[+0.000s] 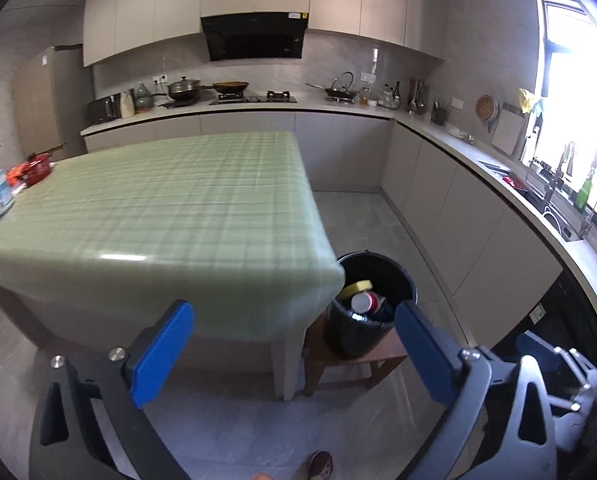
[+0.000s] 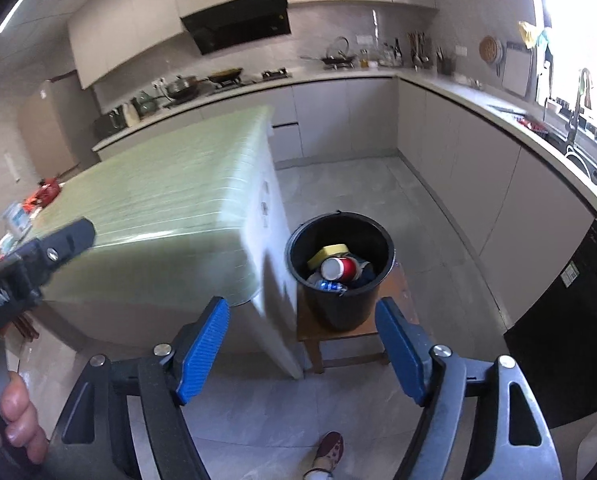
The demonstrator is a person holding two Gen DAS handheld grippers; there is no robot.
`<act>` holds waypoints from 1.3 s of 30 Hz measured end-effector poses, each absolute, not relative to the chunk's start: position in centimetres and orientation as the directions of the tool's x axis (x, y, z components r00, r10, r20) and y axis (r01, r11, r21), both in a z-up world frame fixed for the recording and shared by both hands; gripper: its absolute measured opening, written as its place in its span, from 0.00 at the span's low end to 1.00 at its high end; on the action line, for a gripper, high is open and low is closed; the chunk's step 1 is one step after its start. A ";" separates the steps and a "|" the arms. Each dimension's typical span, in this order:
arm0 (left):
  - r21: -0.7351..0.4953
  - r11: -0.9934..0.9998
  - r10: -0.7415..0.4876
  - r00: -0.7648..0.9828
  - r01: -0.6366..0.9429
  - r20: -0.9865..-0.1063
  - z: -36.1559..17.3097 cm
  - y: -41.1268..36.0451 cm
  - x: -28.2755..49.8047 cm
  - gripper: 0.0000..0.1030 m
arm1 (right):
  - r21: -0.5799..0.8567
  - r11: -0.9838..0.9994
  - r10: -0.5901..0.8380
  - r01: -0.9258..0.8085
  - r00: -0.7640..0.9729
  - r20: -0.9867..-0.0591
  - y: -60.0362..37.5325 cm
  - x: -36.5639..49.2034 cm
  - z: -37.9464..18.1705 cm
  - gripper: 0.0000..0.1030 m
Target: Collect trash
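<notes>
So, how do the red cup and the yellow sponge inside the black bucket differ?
The red cup is round with a white inside, while the yellow sponge is a flat, blocky piece. The red cup lies on its side, its open mouth facing the camera; the yellow sponge leans tilted behind it, nearer the table side. Both lie on top of the other trash in the black bucket, touching or nearly so.
</notes>
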State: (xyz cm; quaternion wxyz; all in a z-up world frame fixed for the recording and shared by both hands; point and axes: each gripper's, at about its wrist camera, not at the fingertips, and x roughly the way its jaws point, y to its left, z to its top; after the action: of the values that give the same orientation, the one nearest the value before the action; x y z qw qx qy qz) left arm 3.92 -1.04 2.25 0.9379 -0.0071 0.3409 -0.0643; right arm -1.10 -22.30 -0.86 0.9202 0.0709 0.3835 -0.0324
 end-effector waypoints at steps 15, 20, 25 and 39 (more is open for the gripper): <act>-0.031 1.000 -0.019 0.807 0.001 -0.591 3.9 -1.8 -1.2 0.99 | -0.014 0.993 -0.105 0.117 0.823 -0.559 -19.6 -10.4 7.3 0.84; -0.032 0.999 -0.012 0.809 -0.009 -0.588 3.5 -3.5 -2.2 0.99 | -0.002 0.993 -0.100 0.120 0.818 -0.566 -21.6 -10.7 7.6 0.84; -0.024 1.000 -0.008 0.813 -0.008 -0.583 3.3 -4.7 -2.8 0.99 | -0.004 0.992 -0.108 0.127 0.823 -0.557 -23.1 -11.0 7.7 0.84; -0.012 1.000 -0.004 0.816 -0.003 -0.578 3.4 -5.3 -3.5 0.99 | 0.004 0.991 -0.112 0.136 0.829 -0.547 -23.9 -11.7 8.0 0.84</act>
State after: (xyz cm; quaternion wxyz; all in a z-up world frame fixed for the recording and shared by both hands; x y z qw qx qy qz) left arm -3.46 -5.25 3.41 0.9528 -0.0063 0.3035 -0.0002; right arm -11.67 -23.91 8.02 0.9562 0.0213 0.2847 -0.0650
